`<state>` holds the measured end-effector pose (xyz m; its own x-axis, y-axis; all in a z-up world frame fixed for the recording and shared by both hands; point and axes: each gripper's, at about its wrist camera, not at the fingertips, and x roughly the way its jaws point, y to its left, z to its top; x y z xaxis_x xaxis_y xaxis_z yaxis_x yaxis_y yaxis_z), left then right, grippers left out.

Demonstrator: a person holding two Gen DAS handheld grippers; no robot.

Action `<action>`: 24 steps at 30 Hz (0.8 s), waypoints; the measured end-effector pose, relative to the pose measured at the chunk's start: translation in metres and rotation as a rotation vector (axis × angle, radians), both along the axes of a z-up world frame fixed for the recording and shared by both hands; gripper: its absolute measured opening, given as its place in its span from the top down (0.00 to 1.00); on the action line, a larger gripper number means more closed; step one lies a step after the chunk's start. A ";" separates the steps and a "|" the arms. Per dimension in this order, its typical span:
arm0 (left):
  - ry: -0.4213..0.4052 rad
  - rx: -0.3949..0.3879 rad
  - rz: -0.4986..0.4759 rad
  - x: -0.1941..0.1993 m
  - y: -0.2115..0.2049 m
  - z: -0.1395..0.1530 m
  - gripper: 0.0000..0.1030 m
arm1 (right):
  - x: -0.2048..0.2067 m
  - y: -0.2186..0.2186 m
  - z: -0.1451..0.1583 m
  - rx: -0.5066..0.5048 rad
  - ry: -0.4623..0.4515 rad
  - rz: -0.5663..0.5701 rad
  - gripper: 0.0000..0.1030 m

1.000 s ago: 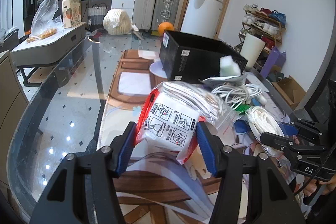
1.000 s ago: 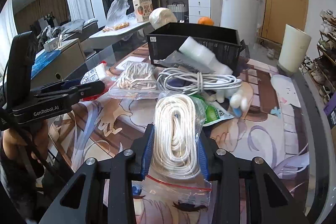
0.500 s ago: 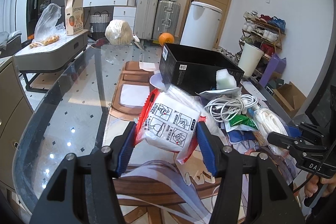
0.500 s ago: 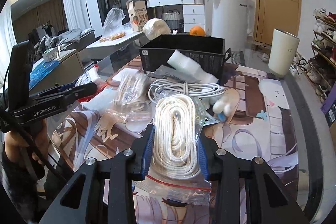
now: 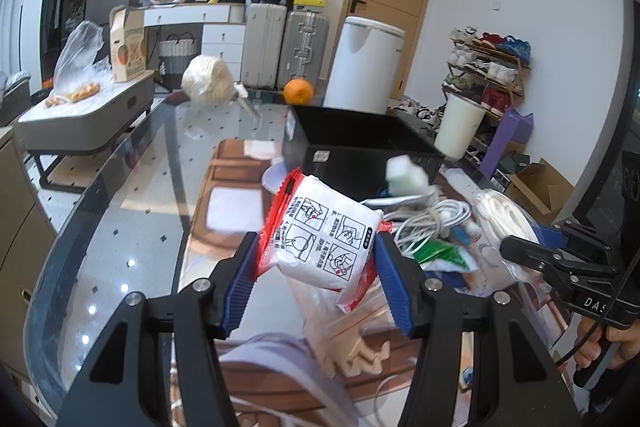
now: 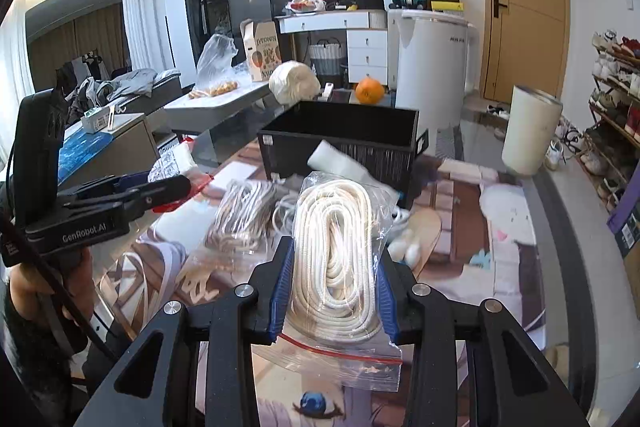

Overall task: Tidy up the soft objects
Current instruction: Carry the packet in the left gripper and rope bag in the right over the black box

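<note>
Rope bag (image 6: 334, 259) and red-and-white packet (image 5: 326, 237) have risen off the mat since a second ago, each pinched between closed jaws of my right gripper (image 6: 332, 291) and left gripper (image 5: 316, 283). Both hang in the air short of the black bin (image 6: 340, 139), so I judge dropping them in comes next.

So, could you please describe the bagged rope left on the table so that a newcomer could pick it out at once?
Start at the black bin on the table. In front of it, left of the white cable bundle, lies a clear zip bag of brownish rope. Unlike the white rope bag clamped in the right gripper, it rests on the printed mat and looks darker.
</note>
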<state>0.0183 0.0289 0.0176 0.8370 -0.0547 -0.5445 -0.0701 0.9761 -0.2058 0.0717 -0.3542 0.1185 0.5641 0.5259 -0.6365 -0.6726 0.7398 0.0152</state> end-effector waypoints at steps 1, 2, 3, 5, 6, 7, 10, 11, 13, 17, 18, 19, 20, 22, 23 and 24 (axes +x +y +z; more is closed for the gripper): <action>-0.007 0.004 -0.010 0.002 -0.003 0.003 0.45 | 0.002 0.001 0.003 0.002 -0.005 0.001 0.64; -0.011 0.008 -0.016 0.004 -0.005 0.005 0.45 | 0.004 0.001 0.005 0.005 -0.009 0.002 0.64; -0.015 0.012 -0.023 0.005 -0.007 0.008 0.45 | 0.007 0.002 0.007 0.007 -0.013 0.003 0.64; -0.026 0.022 -0.038 0.010 -0.012 0.013 0.45 | 0.012 0.002 0.011 0.013 -0.019 0.005 0.64; -0.029 0.024 -0.042 0.011 -0.013 0.015 0.45 | 0.014 0.003 0.013 0.016 -0.022 0.006 0.64; -0.033 0.026 -0.050 0.013 -0.014 0.017 0.45 | 0.016 0.003 0.016 0.019 -0.025 0.008 0.64; -0.041 0.034 -0.066 0.021 -0.019 0.025 0.45 | 0.025 0.005 0.022 0.029 -0.033 0.007 0.64; -0.046 0.039 -0.072 0.024 -0.021 0.027 0.45 | 0.027 0.006 0.025 0.034 -0.035 0.007 0.64; -0.052 0.049 -0.082 0.028 -0.023 0.031 0.45 | 0.032 0.007 0.027 0.038 -0.040 0.009 0.64; -0.063 0.062 -0.100 0.039 -0.027 0.038 0.44 | 0.042 0.010 0.035 0.044 -0.053 0.011 0.64; -0.063 0.065 -0.103 0.041 -0.028 0.038 0.44 | 0.043 0.011 0.036 0.044 -0.055 0.010 0.64; -0.064 0.067 -0.104 0.044 -0.029 0.039 0.44 | 0.046 0.012 0.037 0.044 -0.057 0.011 0.64; -0.064 0.069 -0.107 0.047 -0.029 0.040 0.44 | 0.049 0.013 0.038 0.043 -0.059 0.012 0.64; -0.066 0.071 -0.110 0.051 -0.030 0.042 0.44 | 0.054 0.014 0.039 0.042 -0.063 0.013 0.64; -0.069 0.072 -0.112 0.054 -0.031 0.044 0.44 | 0.055 0.015 0.039 0.040 -0.062 0.015 0.64; -0.073 0.073 -0.112 0.056 -0.031 0.045 0.44 | 0.057 0.016 0.039 0.039 -0.062 0.017 0.64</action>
